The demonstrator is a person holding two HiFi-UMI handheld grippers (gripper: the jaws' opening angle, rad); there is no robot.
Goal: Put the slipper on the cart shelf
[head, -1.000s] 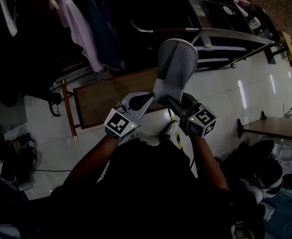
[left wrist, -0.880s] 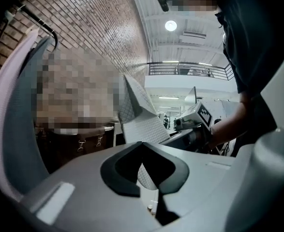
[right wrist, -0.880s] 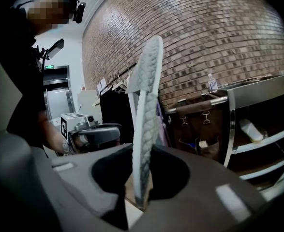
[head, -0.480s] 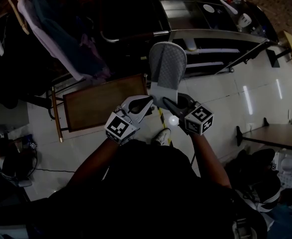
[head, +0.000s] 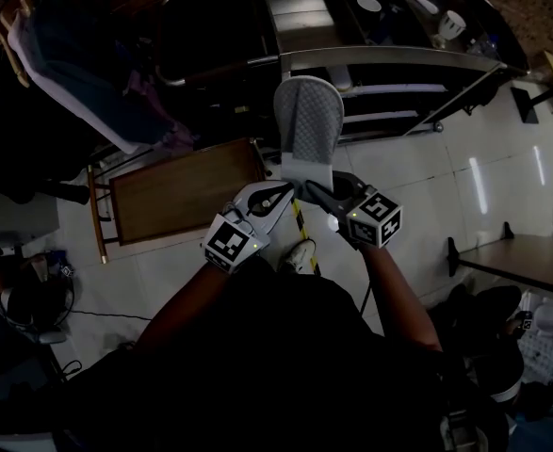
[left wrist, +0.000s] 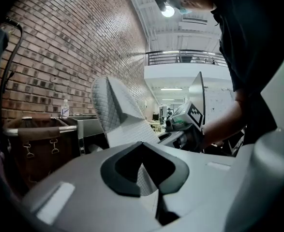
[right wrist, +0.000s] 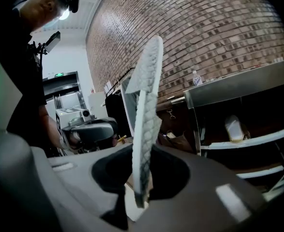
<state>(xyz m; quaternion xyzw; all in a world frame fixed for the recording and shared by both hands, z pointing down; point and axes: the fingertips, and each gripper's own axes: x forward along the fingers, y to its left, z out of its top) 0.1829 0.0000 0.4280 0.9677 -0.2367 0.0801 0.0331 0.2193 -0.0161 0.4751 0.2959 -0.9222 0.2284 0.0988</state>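
Observation:
A grey quilted slipper point(head: 308, 128) stands toe-up in front of me, held by its heel end. My right gripper point(head: 316, 192) is shut on it; in the right gripper view the slipper point(right wrist: 146, 105) runs edge-on between the jaws of the right gripper point(right wrist: 141, 178). My left gripper point(head: 282, 194) sits at the heel's left side, and quilted fabric shows pinched in the narrow gap of the left gripper point(left wrist: 149, 178), with the rest of the slipper point(left wrist: 117, 115) rising beyond. The metal cart point(head: 389, 56) with its shelves point(head: 403, 90) stands just past the slipper's toe.
A wooden board or low table point(head: 177, 196) lies left of the grippers. Clothes hang on a rack point(head: 78, 73) at the upper left. Bottles and cups sit on the cart top. A pale object point(right wrist: 233, 127) rests on a cart shelf point(right wrist: 262, 140). Another table point(head: 521, 257) is at the right.
The cart has shifted toward the middle of the head view and looks nearer. Both grippers keep the same hold on the slipper.

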